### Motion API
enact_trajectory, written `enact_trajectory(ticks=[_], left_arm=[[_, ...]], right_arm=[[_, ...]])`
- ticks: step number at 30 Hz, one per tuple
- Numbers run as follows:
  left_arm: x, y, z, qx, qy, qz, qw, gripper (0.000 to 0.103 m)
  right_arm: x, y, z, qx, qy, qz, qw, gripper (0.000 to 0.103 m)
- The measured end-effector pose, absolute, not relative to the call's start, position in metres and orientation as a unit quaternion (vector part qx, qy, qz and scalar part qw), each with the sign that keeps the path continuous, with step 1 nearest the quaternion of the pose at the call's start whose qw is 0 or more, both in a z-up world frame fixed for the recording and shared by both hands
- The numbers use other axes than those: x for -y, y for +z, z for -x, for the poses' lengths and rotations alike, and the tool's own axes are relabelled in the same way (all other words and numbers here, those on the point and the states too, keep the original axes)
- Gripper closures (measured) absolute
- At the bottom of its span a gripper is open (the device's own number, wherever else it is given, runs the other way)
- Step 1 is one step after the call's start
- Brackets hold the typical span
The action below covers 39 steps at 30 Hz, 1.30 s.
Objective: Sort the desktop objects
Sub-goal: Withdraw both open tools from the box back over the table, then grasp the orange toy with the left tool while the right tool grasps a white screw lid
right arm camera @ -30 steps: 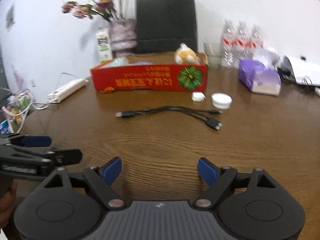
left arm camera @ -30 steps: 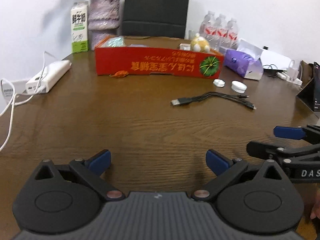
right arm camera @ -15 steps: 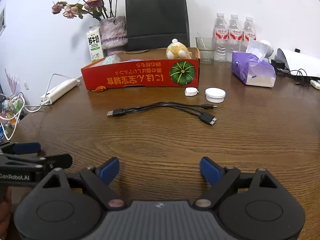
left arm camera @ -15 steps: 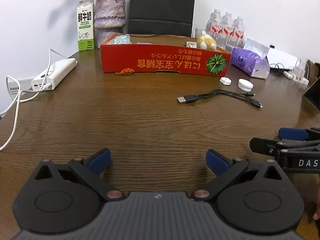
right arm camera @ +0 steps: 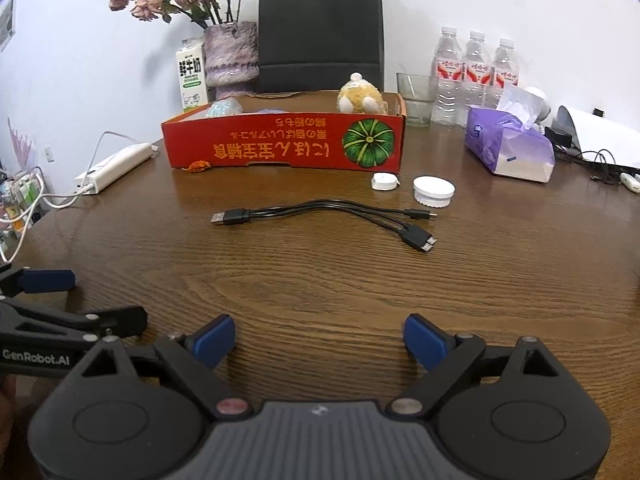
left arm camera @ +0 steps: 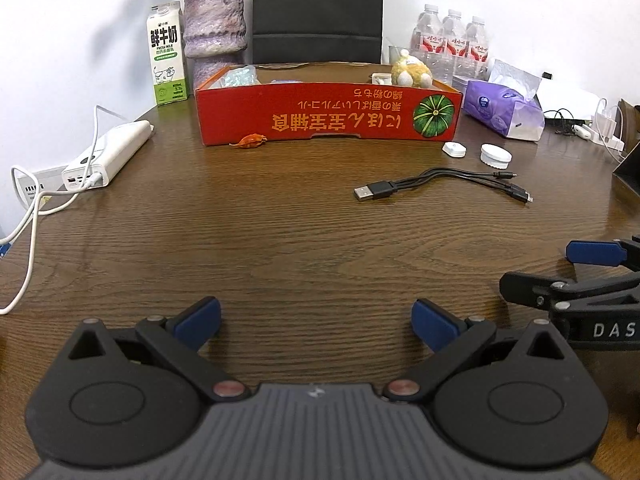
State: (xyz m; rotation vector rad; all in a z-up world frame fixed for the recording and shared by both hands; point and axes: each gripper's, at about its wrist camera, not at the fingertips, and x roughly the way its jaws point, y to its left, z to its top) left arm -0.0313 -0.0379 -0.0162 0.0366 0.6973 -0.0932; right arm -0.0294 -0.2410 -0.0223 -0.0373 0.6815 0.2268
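Observation:
A red cardboard tray (left arm camera: pixel 328 114) (right arm camera: pixel 288 144) stands at the back of the wooden table and holds a yellow plush toy (right arm camera: pixel 360 94) and other small items. In front of it lie a black multi-head USB cable (left arm camera: pixel 436 186) (right arm camera: pixel 332 216), a small white case (right arm camera: pixel 385 181), a white round lid (right arm camera: pixel 434 191) and a small orange object (left arm camera: pixel 249 141). My left gripper (left arm camera: pixel 316 320) is open and empty over bare table. My right gripper (right arm camera: pixel 318 336) is open and empty, near the front, to the right of the left one.
A white power bank (left arm camera: pixel 108 154) with white cords lies at the left edge. A milk carton (left arm camera: pixel 166 66), a purple vase (left arm camera: pixel 214 28), a black bag (right arm camera: pixel 320 28), a glass (right arm camera: pixel 414 98), water bottles (right arm camera: pixel 476 68) and a purple tissue pack (right arm camera: pixel 508 148) line the back and right.
Both cameras have tilted and drawn back slightly, so the tray and cable sit a little differently in view. Both grippers stay open; nothing on the table has moved.

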Motion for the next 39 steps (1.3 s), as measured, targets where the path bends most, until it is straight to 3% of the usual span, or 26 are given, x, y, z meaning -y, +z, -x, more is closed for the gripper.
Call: enact_trajectory(ticks=[11, 16, 23, 25, 30, 32, 34, 36, 39], left_arm=[[0.024, -0.009, 0.013, -0.327, -0.009, -0.001, 0.945, 0.0], [-0.002, 0.013, -0.042, -0.299, -0.002, 0.037, 0.953, 0.0], [-0.007, 0.022, -0.135, -0.264, 0.0, -0.006, 0.964, 0.002], [-0.001, 0.016, -0.151, -0.249, 0.01, -0.034, 0.968, 0.012], [0.0, -0.001, -0.178, -0.284, -0.02, -0.03, 0.958, 0.024], [-0.004, -0.006, -0.182, -0.297, -0.023, -0.014, 0.954, 0.03], [-0.008, -0.012, -0.186, -0.313, -0.032, -0.002, 0.949, 0.045], [-0.011, -0.016, -0.186, -0.32, -0.032, 0.001, 0.947, 0.059], [-0.014, -0.015, -0.183, -0.318, -0.042, 0.008, 0.947, 0.06]], right_arm=[[0.242, -0.021, 0.021, -0.333, 0.127, 0.041, 0.933, 0.01], [0.259, -0.007, -0.015, -0.31, 0.087, 0.045, 0.946, 0.01], [0.291, 0.0, -0.097, -0.312, 0.049, 0.027, 0.949, 0.015], [0.297, -0.003, -0.117, -0.317, 0.051, 0.013, 0.947, 0.018], [0.297, -0.014, -0.146, -0.328, 0.052, 0.016, 0.943, 0.031], [0.296, -0.019, -0.149, -0.334, 0.055, 0.019, 0.941, 0.049], [0.296, -0.022, -0.148, -0.338, 0.065, 0.011, 0.939, 0.061], [0.296, -0.022, -0.146, -0.333, 0.066, 0.01, 0.94, 0.063], [0.294, -0.017, -0.14, -0.321, 0.071, 0.004, 0.944, 0.063]])
